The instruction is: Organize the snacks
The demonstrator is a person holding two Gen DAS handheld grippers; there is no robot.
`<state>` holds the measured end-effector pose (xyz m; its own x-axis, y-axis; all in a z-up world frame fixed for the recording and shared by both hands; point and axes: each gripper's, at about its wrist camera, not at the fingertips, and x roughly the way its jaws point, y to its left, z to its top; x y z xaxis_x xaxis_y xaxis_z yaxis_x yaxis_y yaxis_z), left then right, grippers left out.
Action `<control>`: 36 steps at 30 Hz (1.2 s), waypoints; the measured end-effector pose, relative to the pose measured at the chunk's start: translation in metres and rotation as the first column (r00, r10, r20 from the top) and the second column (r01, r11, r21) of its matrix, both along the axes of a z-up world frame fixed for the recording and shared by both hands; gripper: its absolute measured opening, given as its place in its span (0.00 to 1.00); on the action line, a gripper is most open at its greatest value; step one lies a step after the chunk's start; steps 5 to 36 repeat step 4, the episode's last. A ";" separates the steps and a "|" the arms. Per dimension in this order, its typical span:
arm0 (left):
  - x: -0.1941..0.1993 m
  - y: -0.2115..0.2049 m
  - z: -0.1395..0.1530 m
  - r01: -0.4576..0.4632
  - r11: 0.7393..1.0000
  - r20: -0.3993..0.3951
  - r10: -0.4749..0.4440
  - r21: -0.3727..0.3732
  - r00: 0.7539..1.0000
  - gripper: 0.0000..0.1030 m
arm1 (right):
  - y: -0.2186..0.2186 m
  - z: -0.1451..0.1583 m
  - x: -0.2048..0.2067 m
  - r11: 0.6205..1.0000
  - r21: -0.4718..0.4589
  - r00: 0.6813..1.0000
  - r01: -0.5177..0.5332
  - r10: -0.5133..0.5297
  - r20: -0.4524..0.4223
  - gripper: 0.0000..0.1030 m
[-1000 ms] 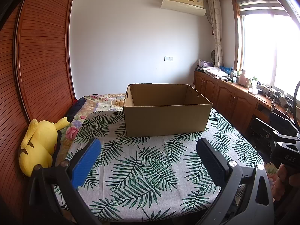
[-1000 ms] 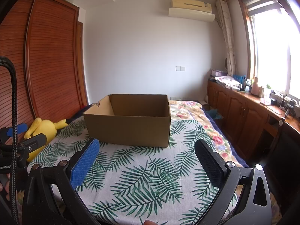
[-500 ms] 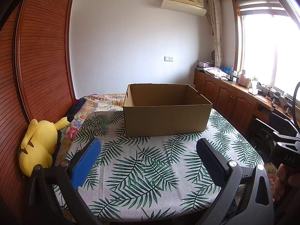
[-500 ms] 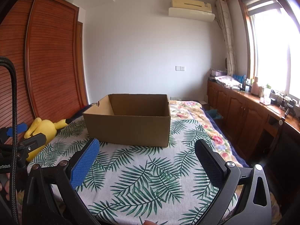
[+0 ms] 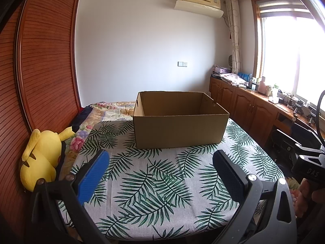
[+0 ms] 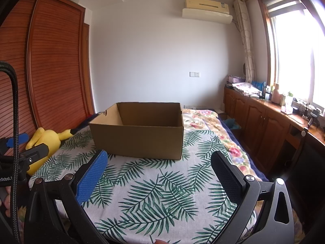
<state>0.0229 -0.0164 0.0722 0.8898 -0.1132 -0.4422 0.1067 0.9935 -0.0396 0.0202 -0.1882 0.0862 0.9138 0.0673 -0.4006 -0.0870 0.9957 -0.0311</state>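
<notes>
Open-topped brown cardboard box (image 5: pixel 180 131) sits at the far edge of the table, on a white cloth printed with green palm fronds (image 5: pixel 158 185); no snacks visible on the cloth or in the visible part of the box's interior.

Left gripper (image 5: pixel 161 169): fingers spread wide, nothing between them, held over the near edge of the cloth. Right gripper (image 6: pixel 159 169): likewise spread apart, empty, near edge.

Yellow plush toy (image 5: pixel 41 158) lies off the table's left edge beside the slatted wooden wardrobe (image 5: pixel 40 77).

Legible writing: "DAS" on the black device at the left view's right margin; "nRobot" partly cut off at the right view's left margin.
</notes>
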 end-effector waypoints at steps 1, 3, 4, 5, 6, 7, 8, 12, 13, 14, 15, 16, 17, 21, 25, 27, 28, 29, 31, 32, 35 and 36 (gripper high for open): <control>0.000 0.000 0.000 0.000 1.000 0.000 0.000 0.001 1.000 1.00 | 0.000 0.000 0.000 1.000 -0.001 1.000 0.000 0.000 0.001 1.00; 0.000 0.000 0.000 0.001 1.000 0.000 -0.001 0.001 1.000 1.00 | -0.001 0.000 0.000 1.000 -0.001 1.000 0.001 -0.001 0.001 1.00; 0.000 0.000 0.000 0.001 1.000 0.000 -0.001 0.002 1.000 1.00 | -0.001 0.000 0.000 1.000 -0.001 1.000 0.002 -0.002 0.001 1.00; 0.000 0.000 0.000 0.001 1.000 0.000 -0.001 0.002 1.000 1.00 | -0.001 0.000 0.000 1.000 -0.001 1.000 0.002 -0.002 0.001 1.00; 0.000 0.000 0.000 0.001 1.000 0.000 -0.001 0.002 1.000 1.00 | -0.001 0.000 0.000 1.000 -0.001 1.000 0.002 -0.002 0.001 1.00; 0.000 0.000 0.000 0.001 1.000 0.000 -0.001 0.002 1.000 1.00 | -0.001 0.000 0.000 1.000 -0.001 1.000 0.002 -0.002 0.001 1.00; 0.000 0.000 0.000 0.001 1.000 0.000 -0.001 0.002 1.000 1.00 | -0.001 0.000 0.000 1.000 -0.001 1.000 0.002 -0.002 0.001 1.00; 0.000 0.000 0.000 0.001 1.000 0.000 -0.001 0.002 1.000 1.00 | -0.001 0.000 0.000 1.000 -0.001 1.000 0.002 -0.002 0.001 1.00; 0.000 0.000 0.000 0.001 1.000 0.000 -0.001 0.002 1.000 1.00 | -0.001 0.000 0.000 1.000 -0.001 1.000 0.002 -0.002 0.001 1.00; 0.000 0.000 0.000 0.001 1.000 0.000 -0.001 0.002 1.000 1.00 | -0.001 0.000 0.000 1.000 -0.001 1.000 0.002 -0.002 0.001 1.00; 0.000 0.000 0.000 0.001 1.000 0.000 -0.001 0.002 1.000 1.00 | -0.001 0.000 0.000 1.000 -0.001 1.000 0.002 -0.002 0.001 1.00; 0.000 0.000 0.000 0.001 1.000 0.000 -0.001 0.002 1.000 1.00 | -0.001 0.000 0.000 1.000 -0.001 1.000 0.002 -0.002 0.001 1.00; 0.000 0.000 0.000 0.001 1.000 0.000 -0.001 0.002 1.000 1.00 | -0.001 0.000 0.000 1.000 -0.001 1.000 0.002 -0.002 0.001 1.00; 0.000 0.000 0.000 0.001 1.000 0.000 -0.001 0.002 1.000 1.00 | -0.001 0.000 0.000 1.000 -0.001 1.000 0.002 -0.002 0.001 1.00; 0.000 0.000 0.000 0.001 1.000 0.000 -0.001 0.002 1.000 1.00 | -0.001 0.000 0.000 1.000 -0.001 1.000 0.002 -0.002 0.001 1.00; 0.000 0.000 0.000 0.001 1.000 0.000 -0.001 0.002 1.000 1.00 | -0.001 0.000 0.000 1.000 -0.001 1.000 0.002 -0.002 0.001 1.00; 0.000 0.000 0.000 0.001 1.000 0.000 -0.001 0.002 1.000 1.00 | -0.001 0.000 0.000 1.000 -0.001 1.000 0.002 -0.002 0.001 1.00; 0.000 0.000 0.000 0.001 1.000 0.000 -0.001 0.002 1.000 1.00 | -0.001 0.000 0.000 1.000 -0.001 1.000 0.002 -0.002 0.001 1.00; 0.000 0.000 0.000 0.001 1.000 0.000 -0.001 0.002 1.000 1.00 | -0.001 0.000 0.000 1.000 -0.001 1.000 0.002 -0.002 0.001 1.00; 0.000 0.000 0.000 0.001 1.000 0.000 -0.001 0.002 1.000 1.00 | -0.001 0.000 0.000 1.000 -0.001 1.000 0.002 -0.002 0.001 1.00; 0.000 0.000 0.000 0.001 1.000 0.000 -0.001 0.002 1.000 1.00 | -0.001 0.000 0.000 1.000 -0.001 1.000 0.002 -0.002 0.001 1.00; 0.000 0.000 0.000 0.001 1.000 0.000 -0.001 0.002 1.000 1.00 | -0.001 0.000 0.000 1.000 -0.001 1.000 0.002 -0.002 0.001 1.00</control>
